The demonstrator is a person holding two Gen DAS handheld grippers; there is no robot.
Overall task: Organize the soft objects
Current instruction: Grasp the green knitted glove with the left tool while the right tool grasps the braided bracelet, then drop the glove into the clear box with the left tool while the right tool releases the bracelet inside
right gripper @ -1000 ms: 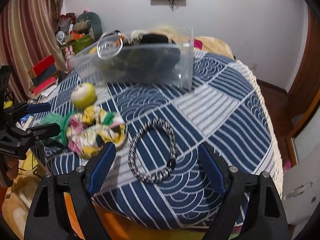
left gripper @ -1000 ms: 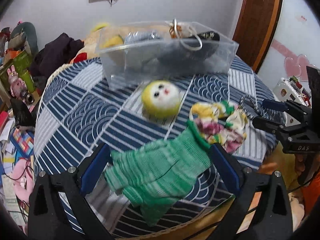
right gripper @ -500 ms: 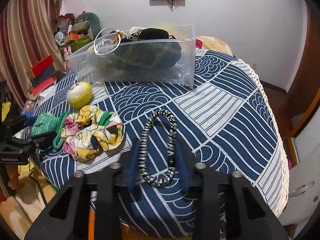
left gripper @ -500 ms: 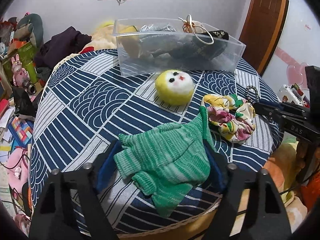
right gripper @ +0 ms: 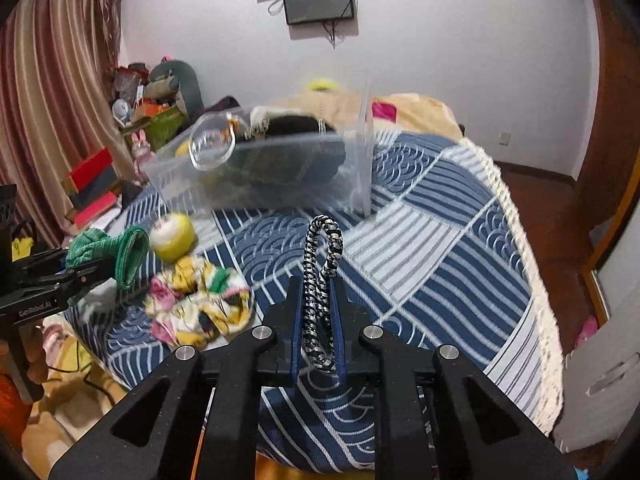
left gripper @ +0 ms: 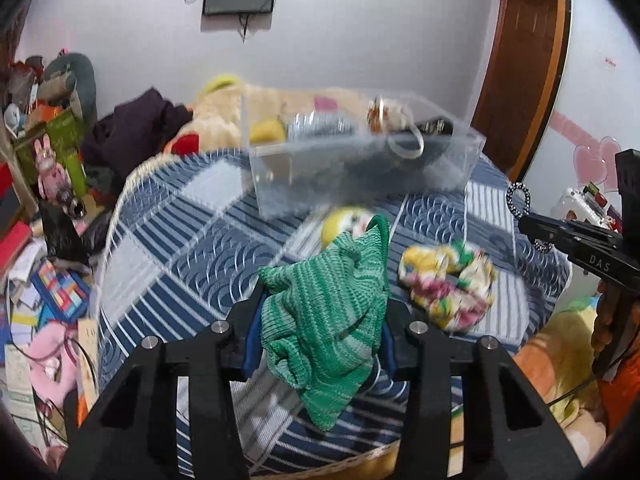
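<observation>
My left gripper is shut on a green knitted glove and holds it above the blue patterned table. My right gripper is shut on a black-and-white braided loop, lifted off the table; the loop also shows in the left wrist view. A floral scrunchie and a yellow plush ball lie on the table. A clear plastic bin with soft items stands at the far side. From the right wrist view I see the glove, scrunchie, ball and bin.
The table has a fringed edge on the right. Clutter, books and toys lie on the floor at the left. A wooden door stands at the back right. A plush pile sits behind the bin.
Both grippers closed on their items and lifted them: the left raised the green glove, the right raised the braided loop off the table.
</observation>
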